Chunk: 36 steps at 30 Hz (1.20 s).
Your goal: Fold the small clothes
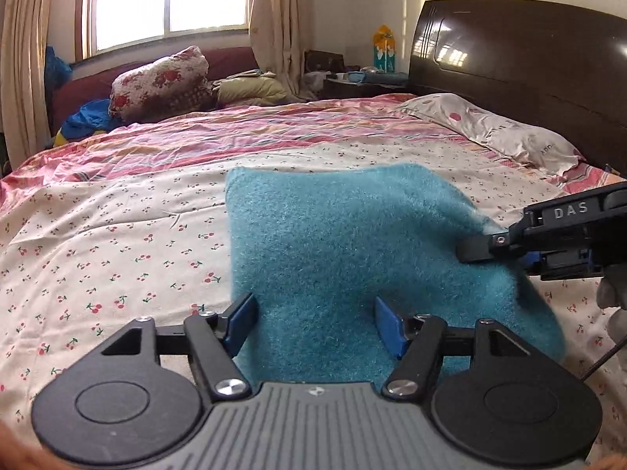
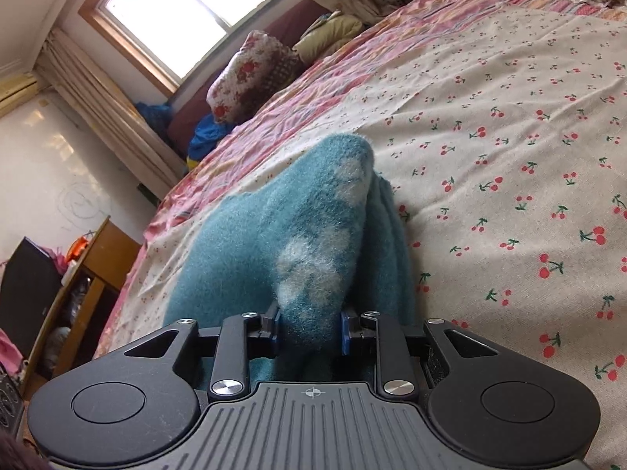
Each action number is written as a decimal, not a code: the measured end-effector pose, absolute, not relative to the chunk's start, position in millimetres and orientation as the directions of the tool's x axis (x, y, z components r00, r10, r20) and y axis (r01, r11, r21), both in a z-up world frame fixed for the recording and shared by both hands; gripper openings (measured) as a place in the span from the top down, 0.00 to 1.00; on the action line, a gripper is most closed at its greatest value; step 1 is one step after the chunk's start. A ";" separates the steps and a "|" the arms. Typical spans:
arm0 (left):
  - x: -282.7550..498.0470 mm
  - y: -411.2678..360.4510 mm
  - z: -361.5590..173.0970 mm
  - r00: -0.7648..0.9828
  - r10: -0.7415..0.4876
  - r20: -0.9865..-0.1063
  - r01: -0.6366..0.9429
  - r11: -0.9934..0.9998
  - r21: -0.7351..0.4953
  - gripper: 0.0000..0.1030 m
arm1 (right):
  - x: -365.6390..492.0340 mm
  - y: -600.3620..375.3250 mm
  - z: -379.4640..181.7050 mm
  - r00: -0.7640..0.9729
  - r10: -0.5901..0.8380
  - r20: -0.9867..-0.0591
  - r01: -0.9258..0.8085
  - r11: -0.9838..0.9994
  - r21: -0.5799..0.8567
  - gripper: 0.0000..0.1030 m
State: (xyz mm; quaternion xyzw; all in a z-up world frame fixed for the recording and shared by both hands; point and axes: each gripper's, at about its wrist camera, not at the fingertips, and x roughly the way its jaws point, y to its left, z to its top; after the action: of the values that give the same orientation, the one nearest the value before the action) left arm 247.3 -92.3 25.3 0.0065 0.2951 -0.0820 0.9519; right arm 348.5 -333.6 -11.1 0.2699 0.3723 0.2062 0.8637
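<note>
A fuzzy teal garment (image 1: 337, 243) lies on the cherry-print bedsheet (image 1: 117, 235). My left gripper (image 1: 315, 323) is open, its blue pads either side of the garment's near edge, gripping nothing. My right gripper (image 1: 476, 248) comes in from the right and is shut on the garment's right edge, lifting it. In the right wrist view the right gripper (image 2: 310, 333) pinches a raised fold of the teal garment (image 2: 313, 235), which shows pale patches, with the rest draped down to the sheet (image 2: 509, 156).
A pillow (image 1: 490, 129) and a dark wooden headboard (image 1: 529, 58) are at the far right. A floral cushion (image 1: 160, 82) and bundled bedding lie under the window. A nightstand (image 1: 364, 78) holds clutter. A wooden shelf unit (image 2: 90, 274) stands beside the bed.
</note>
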 end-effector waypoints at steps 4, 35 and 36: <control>247.4 -92.8 26.1 0.811 -0.152 -0.565 0.163 0.986 -0.032 0.32 | 335.0 -324.5 9.4 0.681 0.490 -0.544 -0.174 0.830 0.529 0.67; 271.3 -62.0 25.3 0.758 -0.179 -0.627 0.074 0.979 -0.190 0.15 | 341.6 -295.7 1.2 0.767 0.341 -0.544 -0.202 0.932 0.301 0.75; 269.5 -67.5 28.0 0.768 -0.154 -0.622 0.086 0.987 -0.138 0.15 | 340.2 -294.5 3.4 0.768 0.335 -0.545 -0.194 0.934 0.300 0.75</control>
State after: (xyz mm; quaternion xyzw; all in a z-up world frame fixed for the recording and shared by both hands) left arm 269.5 -67.5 28.0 -0.0505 0.3346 -0.0638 0.9388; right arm 340.2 -294.5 3.4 0.1139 0.3095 0.1417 0.9334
